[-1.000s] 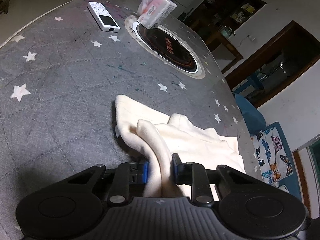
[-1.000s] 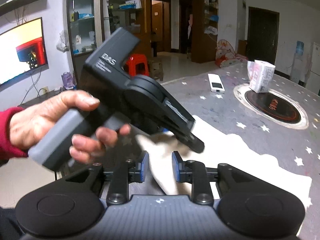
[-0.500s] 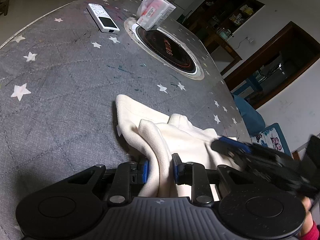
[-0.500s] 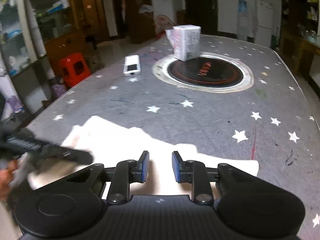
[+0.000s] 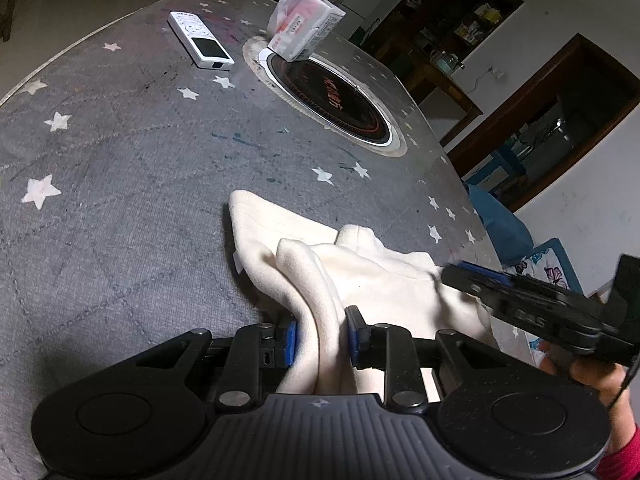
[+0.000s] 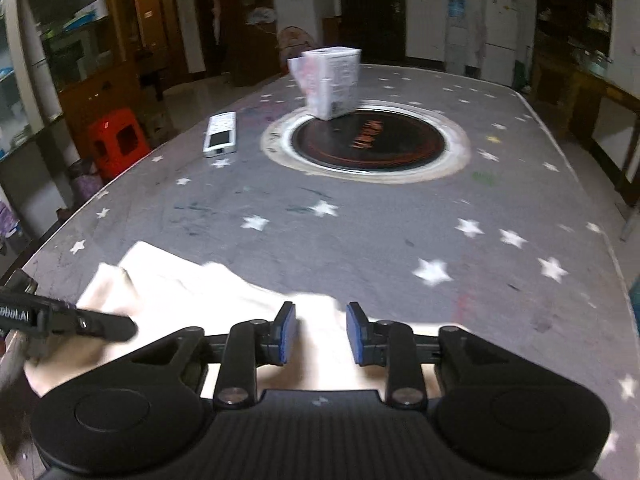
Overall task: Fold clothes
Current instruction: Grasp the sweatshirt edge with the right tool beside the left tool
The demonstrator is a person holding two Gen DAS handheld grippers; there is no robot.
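Nearest the person, the left gripper (image 5: 320,336) pinches a raised ridge of the cream garment (image 5: 372,276), the bunched cloth squeezed between its 2 blue pads. The garment itself lies on the near edge of the grey star-printed table (image 5: 120,168), spreading toward the right. Over its right end, the right gripper (image 6: 322,332) hovers with its jaws opening; the cloth shows in the gap below, but the pads do not press on it.

Farther off sit a white remote (image 5: 200,40) on the left, a round dark hob (image 5: 332,100) set into the tabletop, and a tissue pack (image 5: 304,26) on the hob's far rim.

What could go wrong: the left pinch gathers several layers, so any pull may drag the whole bundle instead of 1 clean edge, leaving a lopsided fold. The right jaws sit above the cloth's far right edge; closing too shallow would catch nothing, too deep would scoop up the layer beneath. The garment also lies close to the table's near edge and could slide off if tugged that way.

Compared with 1 second ago, the right gripper has swung from beside the left hand to the garment's right end and has begun spreading its pads. The left pinch and the cloth's shape look unchanged.
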